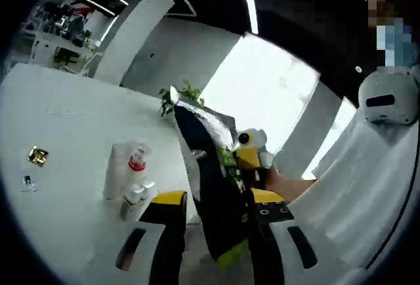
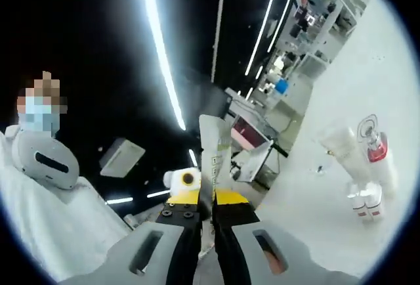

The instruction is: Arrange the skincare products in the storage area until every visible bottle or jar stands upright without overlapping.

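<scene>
Both grippers are closed on one dark pouch (image 1: 209,167): the left gripper (image 1: 216,222) low on it, the right gripper (image 2: 205,216) on its edge. Bottles (image 1: 128,173) stand clustered on the white table (image 1: 59,114), ringed by bare surface. Two small items (image 1: 38,156) lie apart.
</scene>
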A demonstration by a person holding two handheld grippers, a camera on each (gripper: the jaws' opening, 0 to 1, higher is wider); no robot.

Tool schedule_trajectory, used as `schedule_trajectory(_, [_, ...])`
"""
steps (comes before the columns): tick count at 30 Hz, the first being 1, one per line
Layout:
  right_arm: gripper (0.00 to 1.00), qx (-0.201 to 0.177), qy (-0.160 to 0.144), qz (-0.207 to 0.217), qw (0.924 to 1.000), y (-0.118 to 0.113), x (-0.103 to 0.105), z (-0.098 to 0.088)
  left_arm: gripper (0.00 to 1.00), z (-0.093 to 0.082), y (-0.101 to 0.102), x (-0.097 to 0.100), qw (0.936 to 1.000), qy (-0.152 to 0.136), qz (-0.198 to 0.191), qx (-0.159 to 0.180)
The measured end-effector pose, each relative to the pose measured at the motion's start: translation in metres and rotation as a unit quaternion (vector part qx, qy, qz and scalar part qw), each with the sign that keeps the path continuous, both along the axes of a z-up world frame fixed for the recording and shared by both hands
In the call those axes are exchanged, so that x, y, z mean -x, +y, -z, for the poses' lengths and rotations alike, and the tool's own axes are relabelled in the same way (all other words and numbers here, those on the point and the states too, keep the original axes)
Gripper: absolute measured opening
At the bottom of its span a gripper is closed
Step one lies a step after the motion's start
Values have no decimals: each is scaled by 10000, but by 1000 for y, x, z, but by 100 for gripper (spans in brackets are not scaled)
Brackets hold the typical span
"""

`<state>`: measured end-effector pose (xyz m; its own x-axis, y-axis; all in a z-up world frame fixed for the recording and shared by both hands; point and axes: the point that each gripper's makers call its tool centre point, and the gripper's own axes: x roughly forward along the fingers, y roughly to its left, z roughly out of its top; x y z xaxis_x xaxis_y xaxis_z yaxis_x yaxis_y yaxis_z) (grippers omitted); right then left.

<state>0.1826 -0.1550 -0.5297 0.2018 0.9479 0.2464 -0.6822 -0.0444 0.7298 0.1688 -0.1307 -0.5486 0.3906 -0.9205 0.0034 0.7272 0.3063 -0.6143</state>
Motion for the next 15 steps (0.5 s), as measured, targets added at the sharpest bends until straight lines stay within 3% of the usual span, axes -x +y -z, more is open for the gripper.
schedule_trajectory(1, [5, -56, -91, -132, 9999, 0, 2, -7, 25, -8, -1, 1, 9996, 37, 38, 268])
schedule_trajectory(4, [5, -109, -160, -155, 9997, -1, 0, -17, 19, -17, 0, -2, 9979, 153, -44, 621])
schedule_trajectory(9, [7, -89, -40, 273, 9996, -4, -15, -17, 5, -17, 2, -10, 9962, 226, -397, 740])
schedule_trajectory(15, [8, 75, 32, 774, 9970, -4, -21, -11, 3, -10, 1, -14, 9923, 428, -797, 849])
